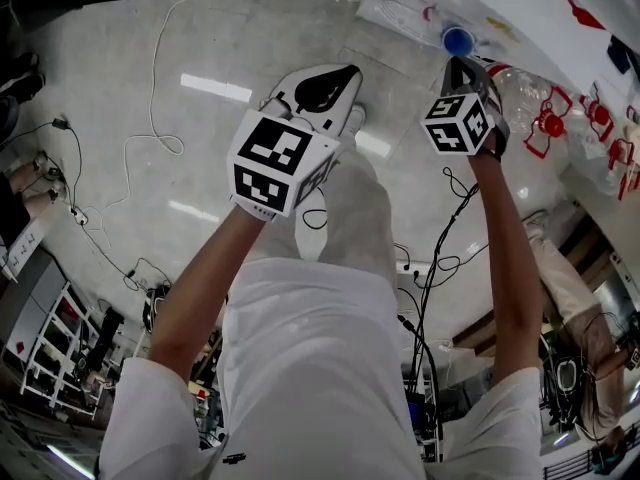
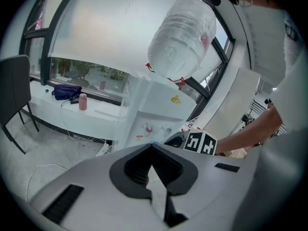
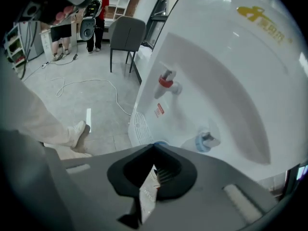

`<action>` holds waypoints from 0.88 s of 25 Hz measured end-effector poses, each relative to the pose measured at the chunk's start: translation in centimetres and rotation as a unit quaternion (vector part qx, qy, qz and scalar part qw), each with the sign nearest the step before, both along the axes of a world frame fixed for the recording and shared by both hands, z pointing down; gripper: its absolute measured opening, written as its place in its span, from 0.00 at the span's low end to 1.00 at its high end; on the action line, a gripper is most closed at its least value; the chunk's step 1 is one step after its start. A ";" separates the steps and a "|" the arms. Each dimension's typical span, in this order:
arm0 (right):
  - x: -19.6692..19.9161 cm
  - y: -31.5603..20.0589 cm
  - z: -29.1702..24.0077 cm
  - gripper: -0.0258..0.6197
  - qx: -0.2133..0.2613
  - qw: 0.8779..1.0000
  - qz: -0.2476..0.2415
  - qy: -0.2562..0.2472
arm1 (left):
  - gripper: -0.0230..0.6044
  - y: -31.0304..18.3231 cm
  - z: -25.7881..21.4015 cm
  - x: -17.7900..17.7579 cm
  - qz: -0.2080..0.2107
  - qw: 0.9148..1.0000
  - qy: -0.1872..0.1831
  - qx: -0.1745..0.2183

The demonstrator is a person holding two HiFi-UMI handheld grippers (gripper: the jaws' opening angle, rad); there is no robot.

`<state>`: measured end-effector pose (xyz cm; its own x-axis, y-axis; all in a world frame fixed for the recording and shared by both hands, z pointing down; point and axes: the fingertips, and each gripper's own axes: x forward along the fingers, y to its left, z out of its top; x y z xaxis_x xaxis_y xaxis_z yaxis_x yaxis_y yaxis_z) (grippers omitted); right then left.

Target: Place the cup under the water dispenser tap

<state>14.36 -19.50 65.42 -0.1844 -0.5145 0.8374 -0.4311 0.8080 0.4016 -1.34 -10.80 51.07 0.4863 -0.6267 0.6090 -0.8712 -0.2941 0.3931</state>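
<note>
Blue cup [image 1: 458, 40] is sitting at the front of the water dispenser [image 3: 231, 81], below its taps, mostly hidden by gripper body. Right gripper [image 3: 154, 150] is hovering close to the dispenser front, jaws pressed together, empty. Left gripper [image 2: 153, 150] is hanging farther from the dispenser, jaws together too, holding nothing.

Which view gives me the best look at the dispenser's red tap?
The right gripper view: the red-handled tap on the white water dispenser is near and unobstructed. The left gripper view shows that tap small and distant. In the head view I cannot pick it out.
</note>
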 end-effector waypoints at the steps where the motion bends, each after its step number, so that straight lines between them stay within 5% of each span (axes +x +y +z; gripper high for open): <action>1: 0.0 0.1 -0.5 0.06 -0.003 1.000 0.006 -0.009 | 0.04 0.0 -0.4 0.1 -0.001 1.000 0.000 0.002; 22: -0.7 3.5 -16.2 0.06 -0.001 0.975 0.111 -0.191 | 0.05 1.5 -11.9 1.6 -0.018 0.998 0.027 0.046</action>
